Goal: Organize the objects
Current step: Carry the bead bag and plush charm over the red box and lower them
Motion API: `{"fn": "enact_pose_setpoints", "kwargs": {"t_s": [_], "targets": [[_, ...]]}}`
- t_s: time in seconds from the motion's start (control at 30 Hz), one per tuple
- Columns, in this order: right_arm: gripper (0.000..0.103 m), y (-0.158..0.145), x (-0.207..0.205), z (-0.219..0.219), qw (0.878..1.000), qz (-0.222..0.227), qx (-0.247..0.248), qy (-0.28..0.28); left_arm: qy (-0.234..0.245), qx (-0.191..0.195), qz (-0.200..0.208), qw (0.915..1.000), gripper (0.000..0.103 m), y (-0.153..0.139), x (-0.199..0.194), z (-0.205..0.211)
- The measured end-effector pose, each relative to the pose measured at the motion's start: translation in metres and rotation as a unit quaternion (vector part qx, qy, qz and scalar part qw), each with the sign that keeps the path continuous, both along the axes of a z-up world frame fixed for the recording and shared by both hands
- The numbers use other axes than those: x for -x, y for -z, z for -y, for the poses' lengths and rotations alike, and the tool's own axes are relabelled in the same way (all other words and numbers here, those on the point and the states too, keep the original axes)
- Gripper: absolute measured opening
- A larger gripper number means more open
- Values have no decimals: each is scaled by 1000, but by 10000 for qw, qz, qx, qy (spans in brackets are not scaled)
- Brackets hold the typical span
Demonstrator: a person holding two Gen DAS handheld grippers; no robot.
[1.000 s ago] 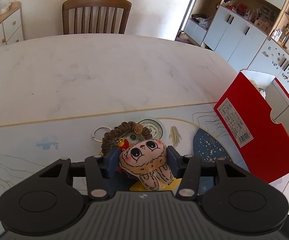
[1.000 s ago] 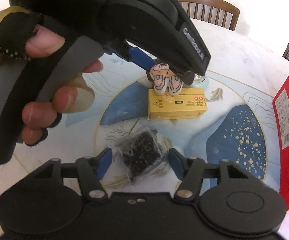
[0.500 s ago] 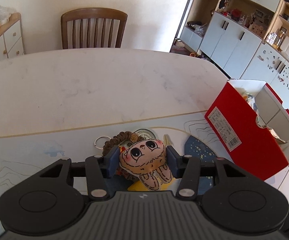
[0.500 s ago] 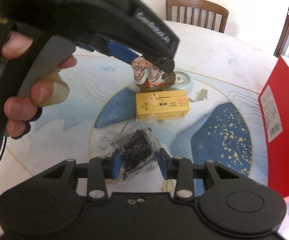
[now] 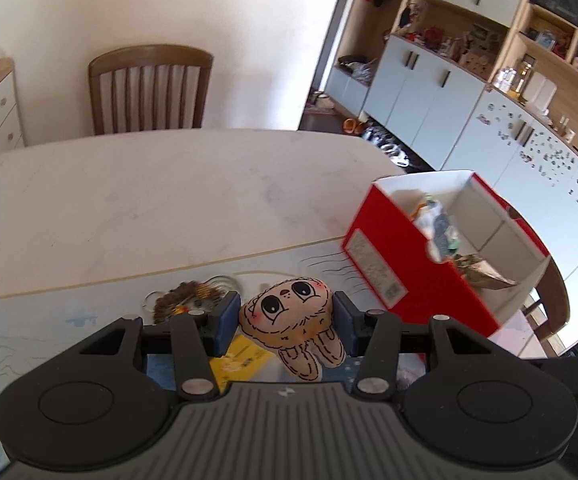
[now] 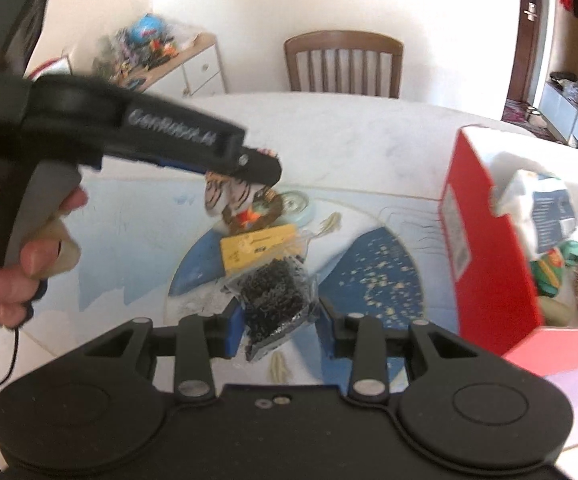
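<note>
A tan plush doll (image 5: 289,308) with big eyes hangs between the blue pads of my left gripper (image 5: 286,314), which is shut on it above the table. In the right wrist view that same left gripper (image 6: 249,160) is held in a person's hand (image 6: 29,256), with the doll (image 6: 225,196) dangling under it. My right gripper (image 6: 280,316) is shut on a clear bag of black bits (image 6: 277,296), held off the mat. An open red box (image 5: 409,264) (image 6: 485,248) stands to the right and holds several items.
A yellow carton (image 6: 257,246) lies on the blue-and-white mat (image 6: 377,280). Beside it are a brown braided ring (image 5: 185,300) and a round disc (image 6: 297,202). A wooden chair (image 5: 149,88) stands beyond the marble table (image 5: 169,192). Cabinets (image 5: 429,92) line the right wall.
Right gripper closed on the bag of black bits and raised it off the mat. Left gripper rose with the doll and swung towards the red box.
</note>
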State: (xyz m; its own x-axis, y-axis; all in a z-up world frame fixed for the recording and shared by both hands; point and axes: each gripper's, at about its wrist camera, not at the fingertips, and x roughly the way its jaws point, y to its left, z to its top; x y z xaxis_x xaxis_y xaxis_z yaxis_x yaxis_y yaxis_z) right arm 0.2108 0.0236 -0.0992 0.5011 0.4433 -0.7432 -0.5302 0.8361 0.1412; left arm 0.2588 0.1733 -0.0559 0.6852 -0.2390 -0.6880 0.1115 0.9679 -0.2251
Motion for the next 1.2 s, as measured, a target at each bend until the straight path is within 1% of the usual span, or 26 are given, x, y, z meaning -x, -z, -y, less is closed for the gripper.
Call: {"fn": "enact_pose_setpoints", "kwargs": {"t_s": [0.13, 0.27, 0.53, 0.63, 0.83, 1.2], "targets": [[36, -10, 1, 11, 9998, 115, -94, 99, 89, -8, 73, 9999, 49, -11, 5, 13], [36, -22, 3, 25, 9993, 128, -278, 215, 166, -89, 169, 9997, 49, -23, 9, 26], [36, -38, 0, 55, 9979, 197, -458, 404, 248, -76, 313, 9992, 50, -40, 12, 52], [36, -42, -3, 68, 9977, 218, -474, 427, 248, -177, 363, 9989, 49, -41, 12, 63], [36, -50, -9, 104, 9973, 283, -460, 499, 244, -192, 367, 9988, 50, -42, 11, 88], [36, -52, -31, 185, 9953, 316, -503, 763, 360, -300, 278, 9985, 50, -35, -7, 157]]}}
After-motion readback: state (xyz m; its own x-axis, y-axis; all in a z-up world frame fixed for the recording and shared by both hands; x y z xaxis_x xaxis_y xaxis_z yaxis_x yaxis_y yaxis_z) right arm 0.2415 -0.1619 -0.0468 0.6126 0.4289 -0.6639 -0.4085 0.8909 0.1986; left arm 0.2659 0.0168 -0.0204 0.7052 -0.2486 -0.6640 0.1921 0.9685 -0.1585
